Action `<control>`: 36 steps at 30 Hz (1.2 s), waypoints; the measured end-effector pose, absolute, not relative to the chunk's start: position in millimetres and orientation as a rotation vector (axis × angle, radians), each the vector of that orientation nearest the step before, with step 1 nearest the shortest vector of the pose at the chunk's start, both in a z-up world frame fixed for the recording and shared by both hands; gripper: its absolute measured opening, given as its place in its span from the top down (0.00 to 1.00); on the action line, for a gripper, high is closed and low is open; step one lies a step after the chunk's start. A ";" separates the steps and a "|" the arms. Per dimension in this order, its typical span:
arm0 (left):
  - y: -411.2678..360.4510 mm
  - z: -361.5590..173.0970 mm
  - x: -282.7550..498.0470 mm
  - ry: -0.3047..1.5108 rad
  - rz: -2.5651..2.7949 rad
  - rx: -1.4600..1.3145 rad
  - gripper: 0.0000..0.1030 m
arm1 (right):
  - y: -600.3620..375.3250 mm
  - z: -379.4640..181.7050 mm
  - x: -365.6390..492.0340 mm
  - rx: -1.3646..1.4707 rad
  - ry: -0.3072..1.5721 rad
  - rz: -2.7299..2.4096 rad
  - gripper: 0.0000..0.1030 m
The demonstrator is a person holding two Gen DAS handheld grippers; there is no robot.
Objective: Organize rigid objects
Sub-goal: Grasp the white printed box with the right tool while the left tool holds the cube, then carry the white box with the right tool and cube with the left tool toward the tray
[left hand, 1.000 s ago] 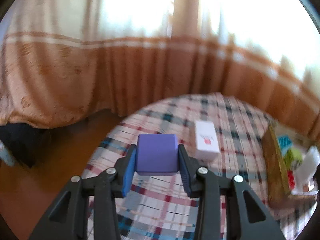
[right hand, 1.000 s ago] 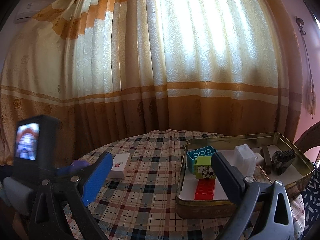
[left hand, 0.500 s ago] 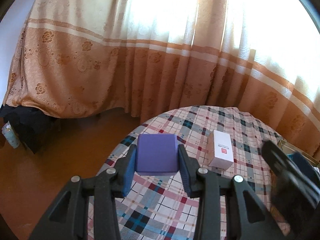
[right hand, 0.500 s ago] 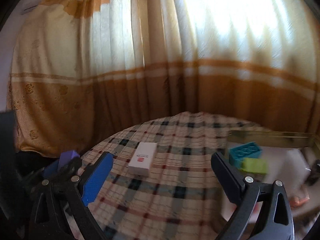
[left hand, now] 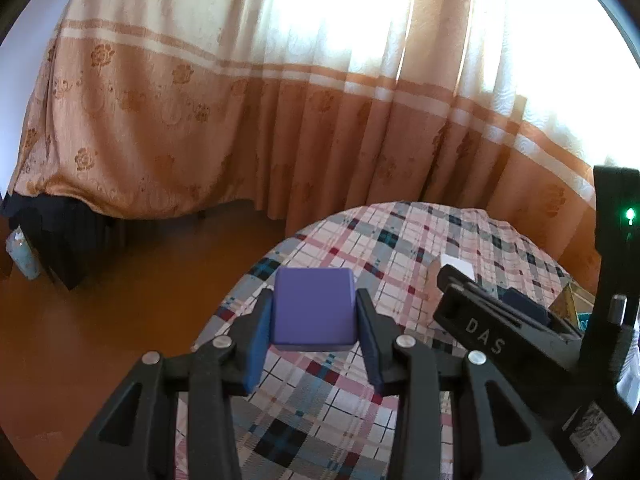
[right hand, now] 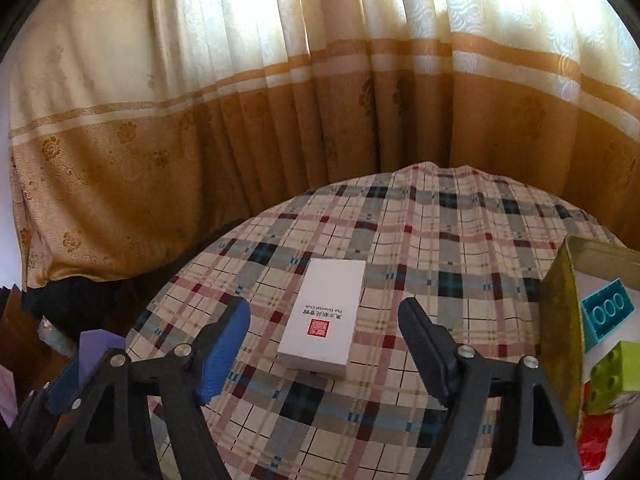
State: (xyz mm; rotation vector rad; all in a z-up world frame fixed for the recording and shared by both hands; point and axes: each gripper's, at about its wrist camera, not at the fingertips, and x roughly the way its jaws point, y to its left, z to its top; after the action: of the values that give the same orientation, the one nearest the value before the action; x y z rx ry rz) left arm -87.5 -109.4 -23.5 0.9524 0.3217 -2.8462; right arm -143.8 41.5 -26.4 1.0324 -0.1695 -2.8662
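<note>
One purple, smooth-sided cube [left hand: 314, 310] sits clamped between the two blue-padded fingers [left hand: 256, 348] of the left gripper [left hand: 314, 344], lifted clear above the near edge of the round table with the plaid cloth [left hand: 320, 432]; in the right wrist view a corner of the same cube [right hand: 96, 346] shows at lower left. One flat white rectangular box with a small red seal and a line of print [right hand: 324, 316] lies on the cloth just ahead of the right gripper [right hand: 324, 354], whose jaws have just been closing and stand apart on either side of the box's near end, not touching it; its left pad is blue [right hand: 224, 350] and its right finger is black. In the left wrist view that gripper's black body, lettered "DAS" [left hand: 488, 332], crosses the right side and hides most of the white box [left hand: 456, 264]. At the table's right edge stands one gold-coloured metal tin [right hand: 560, 328], open at the top. Three studded plastic building bricks show inside it: one teal [right hand: 608, 312], one lime green [right hand: 612, 376], one red [right hand: 596, 436]. Behind the table hangs one long cream and orange patterned curtain [right hand: 280, 100], lit from behind, above a brown floor [left hand: 120, 300].
</note>
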 end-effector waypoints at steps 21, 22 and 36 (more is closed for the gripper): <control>-113.2 -30.5 -93.5 0.356 -2.808 1.033 0.61 | 22.8 -46.1 -174.2 1.211 -0.056 -2.775 0.58; -114.0 -31.5 -94.4 0.361 -2.803 1.043 0.61 | 20.6 -46.3 -172.5 1.214 -0.026 -2.766 0.58; -122.3 -45.7 -104.9 0.425 -2.739 1.174 0.61 | 30.4 -47.1 -128.6 1.174 -0.065 -2.728 0.58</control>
State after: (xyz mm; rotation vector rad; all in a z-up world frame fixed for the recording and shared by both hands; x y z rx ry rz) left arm -104.9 -122.3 -45.7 1.1742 0.4248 -2.7389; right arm -128.6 30.4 -47.1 1.1741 -0.0654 -2.7283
